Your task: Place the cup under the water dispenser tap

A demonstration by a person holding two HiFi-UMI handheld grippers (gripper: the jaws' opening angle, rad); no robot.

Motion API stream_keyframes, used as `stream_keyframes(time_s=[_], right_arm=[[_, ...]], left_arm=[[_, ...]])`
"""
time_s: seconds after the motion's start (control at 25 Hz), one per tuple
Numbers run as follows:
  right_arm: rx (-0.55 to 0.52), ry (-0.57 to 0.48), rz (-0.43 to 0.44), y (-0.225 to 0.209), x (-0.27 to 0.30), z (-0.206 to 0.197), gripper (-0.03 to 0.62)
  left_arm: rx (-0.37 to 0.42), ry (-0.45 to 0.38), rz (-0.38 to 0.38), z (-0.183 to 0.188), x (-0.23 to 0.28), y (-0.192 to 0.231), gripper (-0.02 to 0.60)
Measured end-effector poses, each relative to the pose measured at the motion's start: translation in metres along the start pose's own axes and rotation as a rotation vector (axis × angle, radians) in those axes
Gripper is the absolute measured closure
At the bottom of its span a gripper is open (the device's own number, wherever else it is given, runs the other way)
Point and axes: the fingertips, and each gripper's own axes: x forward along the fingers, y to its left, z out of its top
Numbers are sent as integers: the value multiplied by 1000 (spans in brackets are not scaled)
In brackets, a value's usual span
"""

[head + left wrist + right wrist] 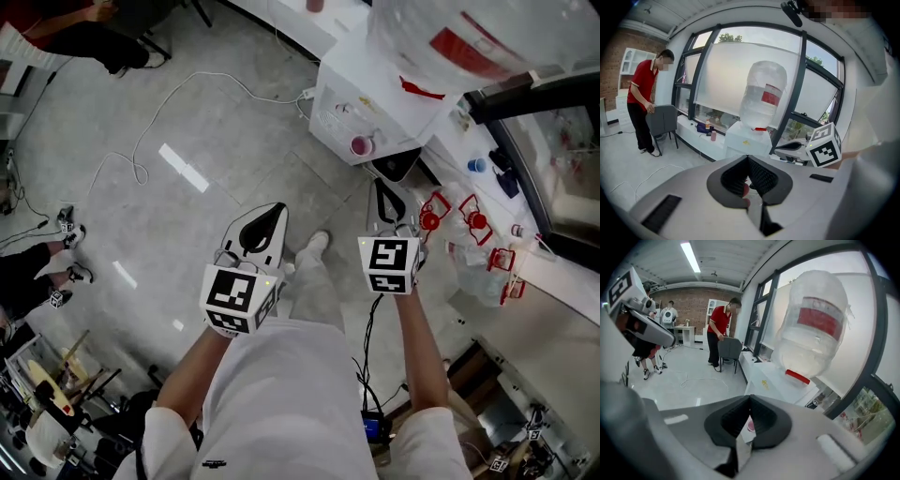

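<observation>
Claws come first, one in each of my hands, held out side by side above my white trousers (pixel 281 394) and over the grey floor (pixel 206 141). My left claw (pixel 748 158) is clenched on nothing, its dark ribbed pads meeting at the tips. My right claw (pixel 750 397) is clenched the same way and just as empty. The two stay apart from each other, and both point towards the water dispenser (pixel 361 89), a white box straight ahead. The pink cup (pixel 362 146) stands upright in the open recess at the dispenser's front, well apart from both claws. I cannot make out the tap itself above it. A big clear bottle (pixel 813 329) with a red label sits upended on top of the dispenser. Off to my left a white cable (pixel 178 94) loops across the floor. Further along, a low white ledge (pixel 693 129) runs under the dark-framed windows with a few small bottles on it. A person (pixel 642 93) in a red shirt and dark trousers bends over a grey chair (pixel 663 119) beside that ledge. A brick wall (pixel 689 305) closes the room at the back.
</observation>
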Motion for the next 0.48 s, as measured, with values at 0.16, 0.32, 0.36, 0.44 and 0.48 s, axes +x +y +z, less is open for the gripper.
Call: stream_keyframes(time_s=[0.16,0.32,0.36,0.44,0.48], right_arm=[[36,-51,-18,-3,-33,22,583],[86,-97,-38,-6,-65,42,583],[97,-109,-49,-7,-74,47,583],[120,-128,-73,-9,-91,53,583],[134,-137,-84,-11,-99,55,583]], left_arm=[[-3,-31,2,19,-12,-2,575],[-8,-59,7,34,-27,2,575],[-6,-67,6,38,-31,2,575],[-4,-80,1,43,-39,2,575],[-2,-85,-2,45,-43,1,575]])
